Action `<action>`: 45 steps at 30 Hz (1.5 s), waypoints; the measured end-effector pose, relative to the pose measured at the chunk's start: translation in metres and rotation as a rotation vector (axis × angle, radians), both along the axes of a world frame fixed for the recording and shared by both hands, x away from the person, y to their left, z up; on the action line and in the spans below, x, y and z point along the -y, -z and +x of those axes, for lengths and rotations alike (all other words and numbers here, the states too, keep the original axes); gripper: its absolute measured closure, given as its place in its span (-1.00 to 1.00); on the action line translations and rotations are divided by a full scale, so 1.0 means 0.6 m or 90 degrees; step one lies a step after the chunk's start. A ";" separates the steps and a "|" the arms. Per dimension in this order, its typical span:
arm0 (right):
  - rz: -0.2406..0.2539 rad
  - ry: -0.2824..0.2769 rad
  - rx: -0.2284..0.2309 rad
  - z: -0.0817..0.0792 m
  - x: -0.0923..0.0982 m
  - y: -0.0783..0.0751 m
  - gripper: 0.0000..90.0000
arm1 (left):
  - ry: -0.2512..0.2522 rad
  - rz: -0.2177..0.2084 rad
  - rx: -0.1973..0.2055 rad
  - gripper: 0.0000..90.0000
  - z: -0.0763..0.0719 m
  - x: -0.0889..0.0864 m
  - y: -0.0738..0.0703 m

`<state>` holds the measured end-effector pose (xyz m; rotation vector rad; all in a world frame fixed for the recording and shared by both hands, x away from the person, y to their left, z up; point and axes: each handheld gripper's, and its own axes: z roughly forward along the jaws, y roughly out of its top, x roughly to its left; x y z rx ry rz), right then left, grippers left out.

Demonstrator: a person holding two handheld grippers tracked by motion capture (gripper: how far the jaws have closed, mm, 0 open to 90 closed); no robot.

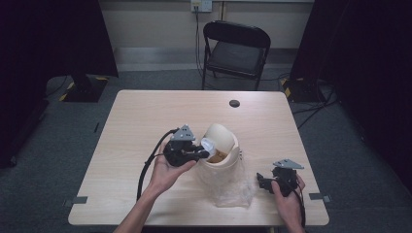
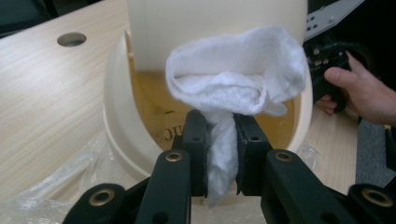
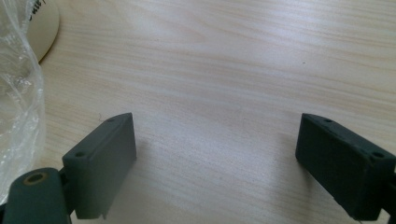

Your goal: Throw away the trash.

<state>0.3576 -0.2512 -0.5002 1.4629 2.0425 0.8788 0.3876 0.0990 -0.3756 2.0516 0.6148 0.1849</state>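
Observation:
A cream bin with a swing lid stands near the middle of the table, on a clear plastic bag. My left gripper is shut on a crumpled white tissue and holds it at the bin's opening. In the left gripper view the tissue is pinched between the two black pads, with the cream bin and its brown inside right behind it. My right gripper rests low over the table at the right, jaws wide open; in the right gripper view its gap holds only bare wood.
The light wooden table has a round cable hole toward the back. A black folding chair stands behind the table. Dark curtains flank the room. The plastic bag lies just left of my right gripper's jaws.

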 end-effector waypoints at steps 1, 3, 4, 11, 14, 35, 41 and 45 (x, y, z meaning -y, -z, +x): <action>0.000 0.001 0.000 0.000 0.000 0.000 -0.75 | -0.002 0.001 0.000 0.73 0.000 0.001 0.000; 0.000 0.000 0.000 0.000 0.000 0.000 -0.75 | -0.002 0.005 -0.006 0.73 0.004 0.005 0.001; 0.000 0.001 0.000 0.000 0.000 0.000 -0.75 | -0.003 0.009 -0.014 0.73 0.005 0.006 0.001; 0.000 0.000 0.000 0.000 0.000 0.000 -0.75 | 0.002 0.037 -0.028 0.69 0.015 0.024 0.003; 0.000 0.000 0.000 0.000 0.000 0.000 -0.75 | 0.003 0.050 -0.031 0.66 0.016 0.029 0.003; 0.000 0.000 0.000 0.000 0.000 0.000 -0.75 | -0.015 0.042 -0.023 -0.06 0.008 0.029 -0.001; 0.000 0.000 0.000 0.000 0.000 0.000 -0.75 | -0.023 0.028 -0.004 -0.13 0.002 0.014 -0.013; 0.000 0.001 0.000 0.000 0.000 0.000 -0.75 | -0.017 0.022 0.003 -0.18 0.001 0.008 -0.016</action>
